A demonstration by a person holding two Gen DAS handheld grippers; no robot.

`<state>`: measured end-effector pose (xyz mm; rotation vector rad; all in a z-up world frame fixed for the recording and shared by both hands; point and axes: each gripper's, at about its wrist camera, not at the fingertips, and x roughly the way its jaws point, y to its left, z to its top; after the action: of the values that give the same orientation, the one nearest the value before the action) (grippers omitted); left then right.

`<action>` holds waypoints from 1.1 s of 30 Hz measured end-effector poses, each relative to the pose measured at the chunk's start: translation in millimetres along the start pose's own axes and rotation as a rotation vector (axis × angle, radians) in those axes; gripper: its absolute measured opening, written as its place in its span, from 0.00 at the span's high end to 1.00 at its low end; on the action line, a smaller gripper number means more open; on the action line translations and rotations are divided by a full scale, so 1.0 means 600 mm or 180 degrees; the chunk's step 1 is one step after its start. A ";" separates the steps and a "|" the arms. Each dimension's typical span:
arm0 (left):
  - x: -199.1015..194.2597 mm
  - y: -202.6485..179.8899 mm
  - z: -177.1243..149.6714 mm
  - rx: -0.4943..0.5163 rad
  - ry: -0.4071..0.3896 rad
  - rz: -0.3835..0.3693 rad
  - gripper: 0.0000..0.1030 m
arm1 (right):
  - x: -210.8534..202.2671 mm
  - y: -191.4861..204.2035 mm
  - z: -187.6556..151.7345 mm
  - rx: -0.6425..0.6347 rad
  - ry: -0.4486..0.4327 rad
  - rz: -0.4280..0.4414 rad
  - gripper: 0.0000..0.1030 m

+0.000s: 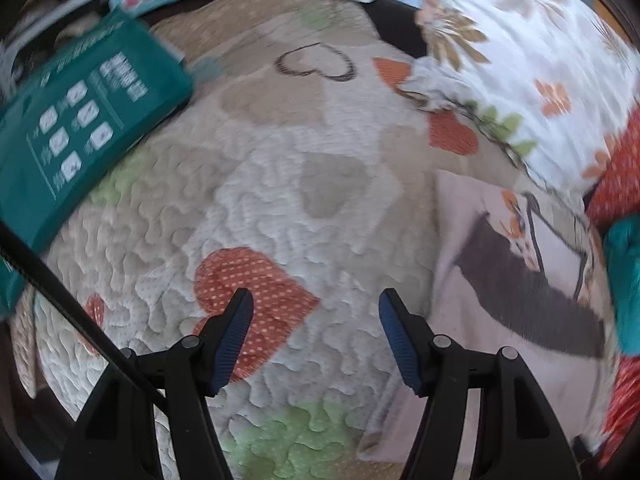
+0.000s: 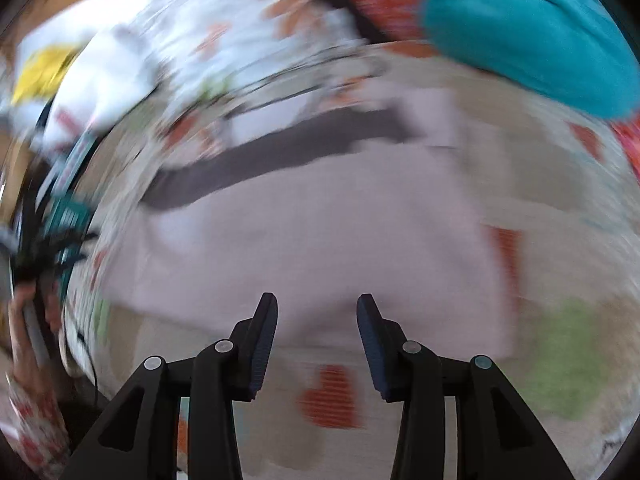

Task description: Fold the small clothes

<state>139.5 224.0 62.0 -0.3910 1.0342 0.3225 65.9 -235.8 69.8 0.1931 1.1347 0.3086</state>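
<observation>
Both tongs, left (image 1: 316,300) and right (image 2: 317,305), hang spread and empty over the quilt (image 1: 256,208) beside a pale pink garment (image 2: 320,248).

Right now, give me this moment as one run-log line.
left tongs: open, empty, over quilt | right tongs: open, empty, over pink garment | garment: flat on quilt, ungripped | view: blurred

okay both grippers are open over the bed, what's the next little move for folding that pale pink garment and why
Probably lower the right hand-held gripper onto the near edge of the pale pink garment and close. Its jaws are open and empty right above that edge, while the left hand-held gripper hangs open over the bare quilt beside it.
</observation>
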 end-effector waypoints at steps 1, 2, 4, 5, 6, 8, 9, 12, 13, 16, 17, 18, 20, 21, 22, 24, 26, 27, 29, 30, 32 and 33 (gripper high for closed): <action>0.003 0.005 0.003 -0.0048 0.0008 0.0003 0.38 | 0.017 0.038 -0.001 -0.0170 0.0045 0.0039 0.55; 0.008 0.009 0.006 -0.0081 0.0022 0.0004 0.38 | 0.029 0.060 -0.002 -0.0273 0.0072 0.0067 0.54; 0.019 0.009 0.016 -0.0125 0.0047 -0.0031 0.38 | 0.056 0.111 -0.008 -0.0489 0.0141 0.0136 0.52; 0.025 0.010 0.021 -0.0163 0.0074 -0.0067 0.38 | 0.072 0.143 -0.013 -0.0627 0.0180 0.0158 0.52; 0.028 0.012 0.026 -0.0192 0.0090 -0.0102 0.38 | 0.083 0.159 -0.019 -0.0710 0.0199 0.0167 0.51; 0.037 0.013 0.036 -0.0238 0.0125 -0.0223 0.37 | 0.103 0.209 -0.034 -0.0982 0.0221 0.0158 0.49; 0.046 0.011 0.040 -0.0244 0.0169 -0.0325 0.35 | 0.111 0.230 -0.041 -0.1096 0.0219 0.0151 0.47; 0.081 -0.001 0.050 -0.0196 0.0384 -0.0765 0.34 | 0.132 0.295 -0.067 -0.1516 0.0134 0.0047 0.44; 0.091 -0.005 0.053 -0.0189 0.0420 -0.0856 0.33 | 0.134 0.305 -0.071 -0.1604 0.0092 0.0007 0.43; 0.102 -0.028 0.068 0.0005 0.0296 -0.0871 0.30 | 0.148 0.348 -0.093 -0.2033 -0.0122 -0.0249 0.42; 0.104 -0.037 0.074 0.0092 0.0270 -0.0927 0.29 | 0.153 0.357 -0.098 -0.2129 -0.0167 -0.0300 0.42; 0.106 -0.045 0.080 0.0168 0.0245 -0.0972 0.28 | 0.159 0.367 -0.101 -0.2219 -0.0203 -0.0351 0.42; 0.111 -0.056 0.090 0.0263 0.0202 -0.1059 0.27 | 0.172 0.386 -0.107 -0.2378 -0.0289 -0.0459 0.42; 0.116 -0.062 0.095 0.0301 0.0209 -0.1099 0.26 | 0.177 0.392 -0.107 -0.2428 -0.0345 -0.0483 0.42; 0.120 -0.066 0.097 0.0317 0.0217 -0.1137 0.26 | 0.181 0.398 -0.106 -0.2446 -0.0374 -0.0486 0.42; 0.129 -0.076 0.102 0.0335 0.0277 -0.1311 0.26 | 0.188 0.405 -0.098 -0.2451 -0.0414 -0.0465 0.42; 0.136 -0.091 0.102 0.0350 0.0320 -0.1431 0.26 | 0.196 0.412 -0.089 -0.2425 -0.0434 -0.0425 0.42; 0.138 -0.100 0.102 0.0379 0.0321 -0.1424 0.26 | 0.204 0.415 -0.081 -0.2415 -0.0437 -0.0408 0.42; 0.147 -0.124 0.097 0.0526 0.0328 -0.1346 0.26 | 0.210 0.421 -0.075 -0.2405 -0.0458 -0.0391 0.42; 0.150 -0.131 0.095 0.0583 0.0329 -0.1329 0.23 | 0.213 0.422 -0.072 -0.2405 -0.0465 -0.0389 0.42; 0.155 -0.150 0.089 0.0726 0.0320 -0.1335 0.22 | 0.217 0.424 -0.070 -0.2395 -0.0482 -0.0374 0.42; 0.159 -0.161 0.084 0.0811 0.0359 -0.1355 0.22 | 0.219 0.424 -0.069 -0.2384 -0.0497 -0.0354 0.42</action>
<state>265.3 168.6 16.9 -0.3904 1.0577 -0.2136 42.6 47.4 17.9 -0.4976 0.8089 0.5859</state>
